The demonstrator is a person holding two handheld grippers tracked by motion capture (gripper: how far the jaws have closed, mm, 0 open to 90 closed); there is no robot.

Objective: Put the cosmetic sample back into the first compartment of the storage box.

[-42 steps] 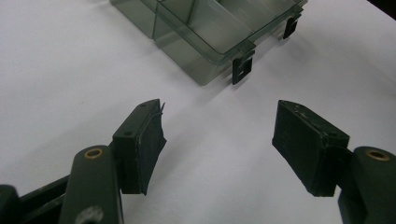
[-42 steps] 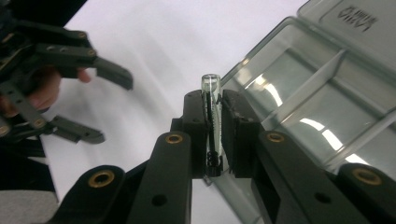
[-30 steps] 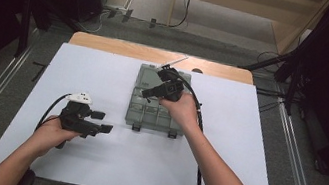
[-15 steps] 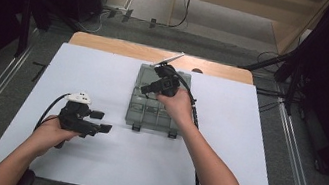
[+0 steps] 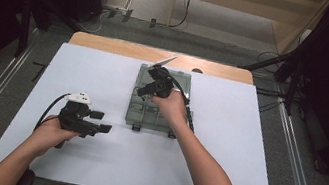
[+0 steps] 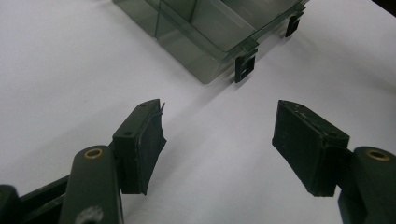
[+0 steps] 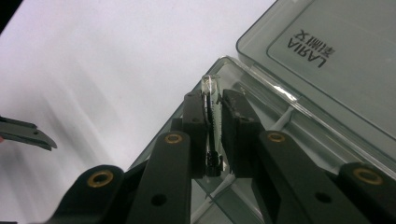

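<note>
A clear grey compartment box (image 5: 134,113) lies on the white table top, its lid (image 7: 327,60) open at the far side. My right gripper (image 5: 145,92) hovers over the box's left part, pointing down and left. It is shut on a small clear tube (image 7: 210,91) with something dark inside, held upright between the pads (image 7: 212,100). My left gripper (image 5: 102,121) rests low over the table, left of the box's near corner, jaws wide apart and empty (image 6: 219,121). The box's near corner (image 6: 205,37) lies just ahead of it.
Black latches (image 6: 245,67) stick out from the box's near edge. A wooden strip (image 5: 158,55) runs along the table's far edge. White table surface (image 5: 244,151) stretches to the right and in front of the box. Cables trail from both grippers.
The right gripper, still holding the tube, has sunk a little toward the box and shifted slightly left. The left hand has stayed put.
</note>
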